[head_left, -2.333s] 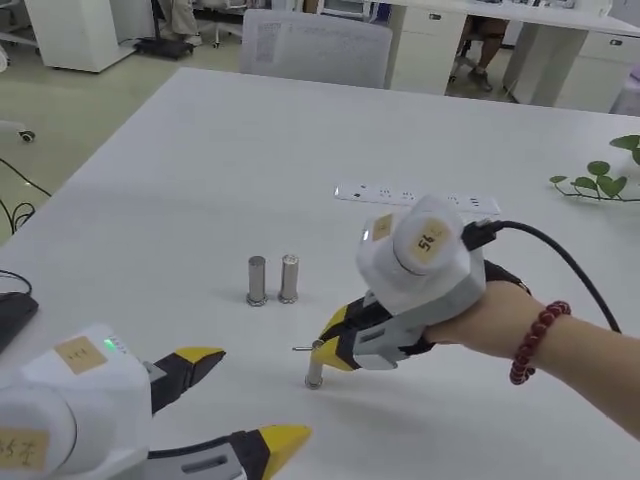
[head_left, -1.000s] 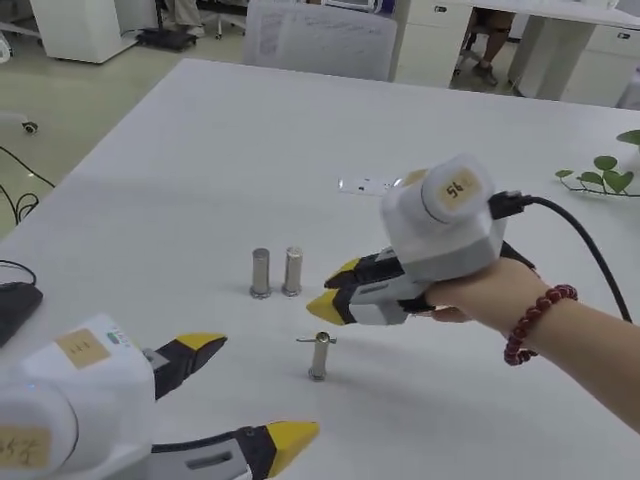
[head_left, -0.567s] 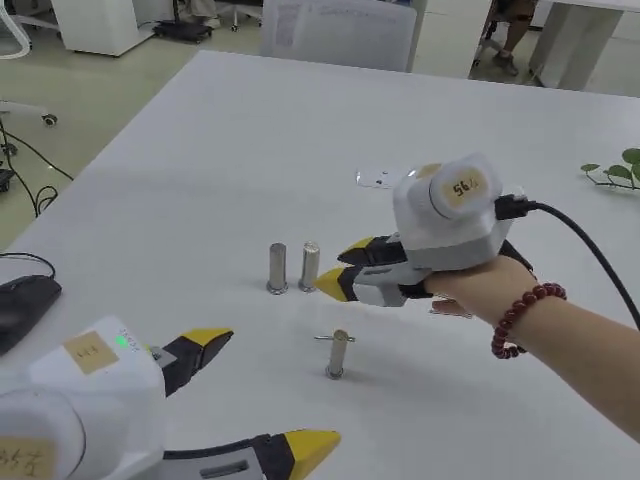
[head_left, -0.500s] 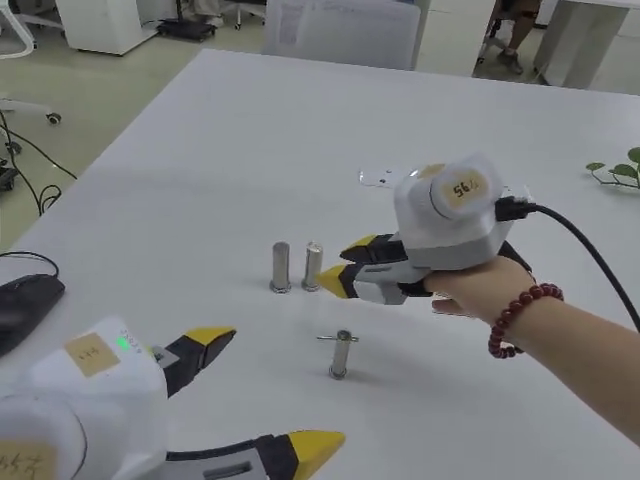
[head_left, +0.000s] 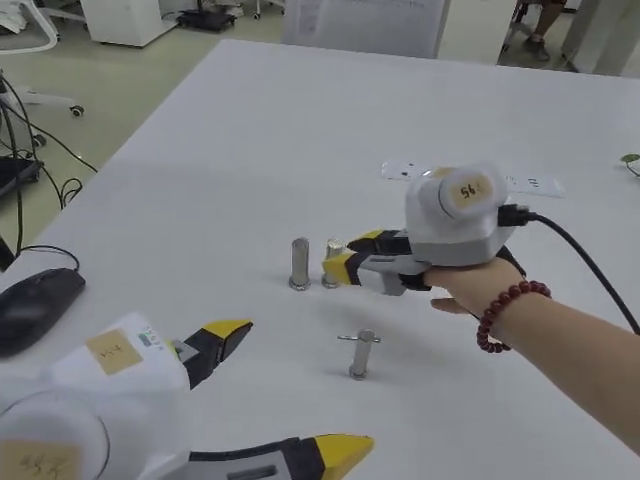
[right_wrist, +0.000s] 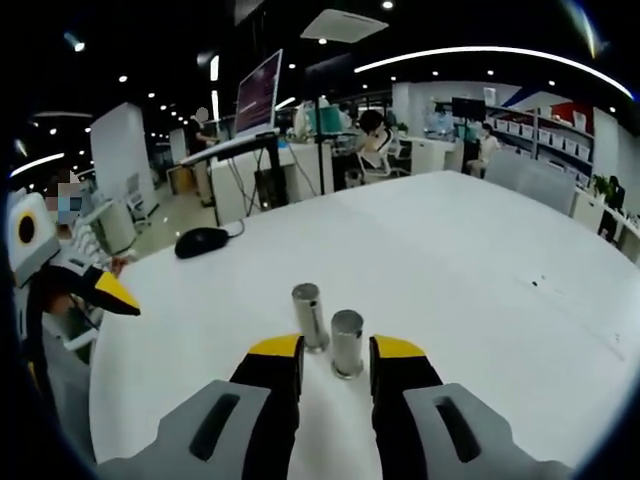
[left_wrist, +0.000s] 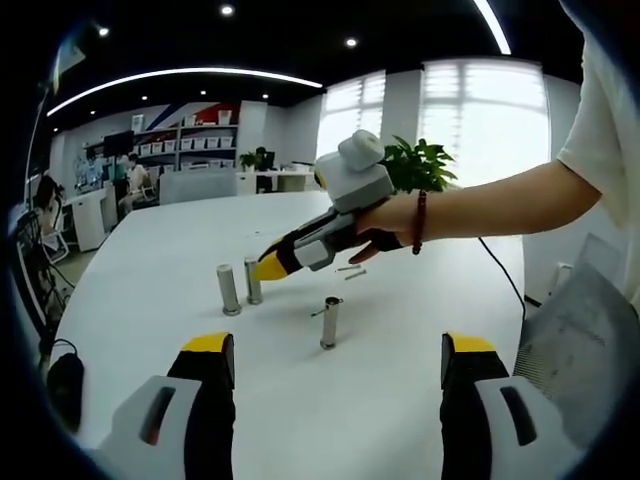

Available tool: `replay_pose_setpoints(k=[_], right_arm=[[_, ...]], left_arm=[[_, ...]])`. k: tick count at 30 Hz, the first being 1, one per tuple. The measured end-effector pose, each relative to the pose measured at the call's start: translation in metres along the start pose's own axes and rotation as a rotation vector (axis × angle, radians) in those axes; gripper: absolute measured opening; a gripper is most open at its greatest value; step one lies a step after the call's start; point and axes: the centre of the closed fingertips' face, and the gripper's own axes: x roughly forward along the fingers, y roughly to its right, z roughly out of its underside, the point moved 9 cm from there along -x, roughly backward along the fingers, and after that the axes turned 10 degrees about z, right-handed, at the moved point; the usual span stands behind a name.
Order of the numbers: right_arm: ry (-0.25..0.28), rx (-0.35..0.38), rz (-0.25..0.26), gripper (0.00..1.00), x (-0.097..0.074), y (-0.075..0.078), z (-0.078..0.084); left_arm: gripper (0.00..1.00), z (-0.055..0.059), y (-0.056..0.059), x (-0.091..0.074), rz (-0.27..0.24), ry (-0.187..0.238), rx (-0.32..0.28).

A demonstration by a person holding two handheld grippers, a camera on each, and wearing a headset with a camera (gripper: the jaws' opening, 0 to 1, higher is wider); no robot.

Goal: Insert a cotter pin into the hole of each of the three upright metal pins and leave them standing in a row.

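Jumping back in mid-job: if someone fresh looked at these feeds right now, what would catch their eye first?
First, the right gripper at mid-table, jaws apart on either side of a bare metal pin, with a second bare pin close beside it. Nearer the person, a third pin stands alone with a cotter pin through its top. The left gripper hangs wide open at the near edge.

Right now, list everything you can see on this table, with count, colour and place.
table: one, white, beneath everything
metal pins: three, silver, upright; two paired mid-table, one nearer
cotter pin: one, silver, through the nearer pin
power strip: one, white, far side
mouse: one, black, left edge
bracelet: one, dark red beads, right wrist
left tool: one, white with yellow-tipped jaws, open, near edge
right tool: one, same colours, open around one paired pin
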Motion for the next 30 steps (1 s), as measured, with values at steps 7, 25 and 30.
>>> replay_pose_setpoints(k=[7, 25, 30], right_arm=[[0.024, 0.007, 0.005, 0.26, 0.013, 0.0, 0.003], [0.041, 0.018, 0.013, 0.15, 0.021, 0.001, 0.008], [0.038, 0.011, 0.016, 0.15, 0.021, 0.001, 0.008]], left_arm=[[0.85, 0.001, -0.001, 0.002, -0.007, 0.003, -0.016], [0.84, 0.002, -0.005, -0.001, -0.014, 0.001, -0.029], [0.84, 0.002, -0.005, -0.003, -0.016, -0.001, -0.026]])
